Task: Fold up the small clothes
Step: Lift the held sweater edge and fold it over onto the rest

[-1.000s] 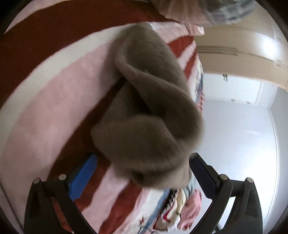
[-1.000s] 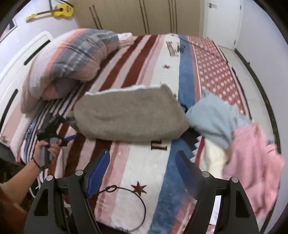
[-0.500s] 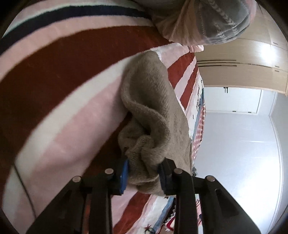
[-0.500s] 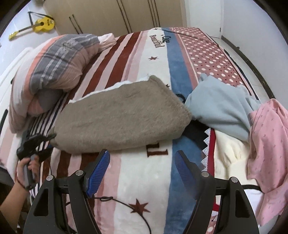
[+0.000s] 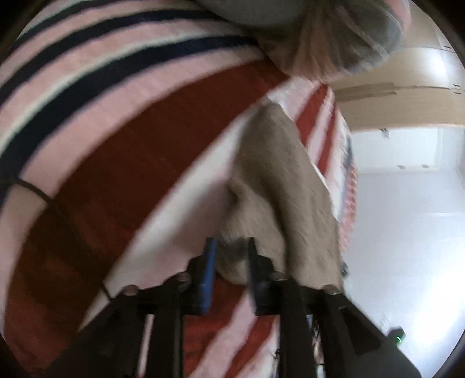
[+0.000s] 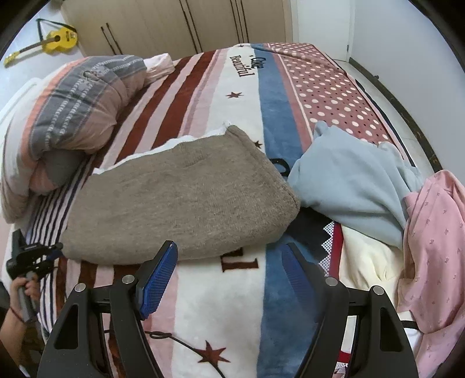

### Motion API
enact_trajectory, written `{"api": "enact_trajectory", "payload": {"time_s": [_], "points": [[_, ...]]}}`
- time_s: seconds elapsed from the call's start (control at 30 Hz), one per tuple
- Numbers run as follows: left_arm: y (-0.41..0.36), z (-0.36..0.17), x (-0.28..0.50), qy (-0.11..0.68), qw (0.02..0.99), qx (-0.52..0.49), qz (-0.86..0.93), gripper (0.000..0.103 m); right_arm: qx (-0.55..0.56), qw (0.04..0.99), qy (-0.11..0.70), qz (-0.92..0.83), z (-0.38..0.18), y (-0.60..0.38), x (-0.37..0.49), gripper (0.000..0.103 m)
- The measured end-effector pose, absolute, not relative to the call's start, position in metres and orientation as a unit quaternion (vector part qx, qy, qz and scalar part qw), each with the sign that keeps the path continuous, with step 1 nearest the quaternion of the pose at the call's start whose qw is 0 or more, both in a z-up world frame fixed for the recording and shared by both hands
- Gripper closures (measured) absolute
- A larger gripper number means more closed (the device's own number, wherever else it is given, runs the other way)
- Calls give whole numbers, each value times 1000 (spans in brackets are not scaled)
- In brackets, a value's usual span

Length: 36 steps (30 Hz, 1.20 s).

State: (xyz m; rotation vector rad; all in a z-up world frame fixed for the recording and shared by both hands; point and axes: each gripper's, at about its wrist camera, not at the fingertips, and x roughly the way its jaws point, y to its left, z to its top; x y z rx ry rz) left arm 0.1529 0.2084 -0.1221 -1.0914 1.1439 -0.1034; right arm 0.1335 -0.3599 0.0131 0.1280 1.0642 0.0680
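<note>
Bedroom setup, everything happening on a striped fleece blanket [image 6: 232, 290] spread over the bed, cupboard doors [image 6: 180, 26] along the back wall.

Starting at the jaws: the left gripper [image 5: 228, 267] is clamped on a bunched end of the brown knit [image 5: 279, 180]. A second ago its fingers were wide apart around that lump; half a second ago they'd pinched in, and now they're tighter and the fabric looks drawn out straighter from the pinch, though this view is blurry so I wouldn't swear to details. I'd read that as the grab being done and the pull or lift for the next fold starting.

The right gripper [image 6: 229, 270] hangs empty with its jaws spread wide, blue pads [image 6: 158, 272] showing. It has come in lower and closer over the last second and now sits just above the near edge of the brown knit, which lies as a flat slab in the middle of the bed, a white layer peeking out at its far edge.

Head count:
- grippers: two
- brown knit: one
- loose clothes piled to the right: a light blue top [image 6: 351, 180], a pink garment [image 6: 436, 247], a cream piece [image 6: 369, 261], so three I can separate
- rolled quilt [image 6: 75, 104]: one
- yellow ukulele [image 6: 55, 40] on the wall: one
</note>
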Motion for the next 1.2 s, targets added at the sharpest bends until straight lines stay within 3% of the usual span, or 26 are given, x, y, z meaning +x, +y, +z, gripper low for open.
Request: {"api": "enact_trajectory", "payload": {"time_s": [0.03,0.1,0.33,0.53,0.57,0.6,0.63,0.7,0.73,1.0,1.2], "points": [[204,-121,152,512,697,-499,-53,17,62,859,508,31,12,-360,133,32],[196,-119,146,493,692,-523,-67,3,68,857,509,30,11,-360,132,32],[158,-156,160,503,638,-576,-89,2,61,857,510,43,11,-353,133,32],[146,-164,196,475,663,-578,-36,3,62,856,510,51,4,-351,139,32],[145,-164,202,472,666,-577,-27,4,65,856,511,52,3,-352,139,32],[143,-164,206,473,669,-573,-21,14,67,856,510,53,2,-352,139,32],[141,-162,210,478,675,-562,-13,37,68,856,510,54,1,-352,139,32],[137,-155,217,485,689,-539,-11,61,69,854,512,55,-1,-352,138,32],[135,-148,219,484,698,-528,-8,65,70,854,513,55,-2,-353,138,32],[74,-46,260,471,816,-333,-36,70,85,855,510,50,1,-378,142,32],[-30,7,292,469,857,-178,-121,71,94,861,499,45,8,-402,147,32]]}}
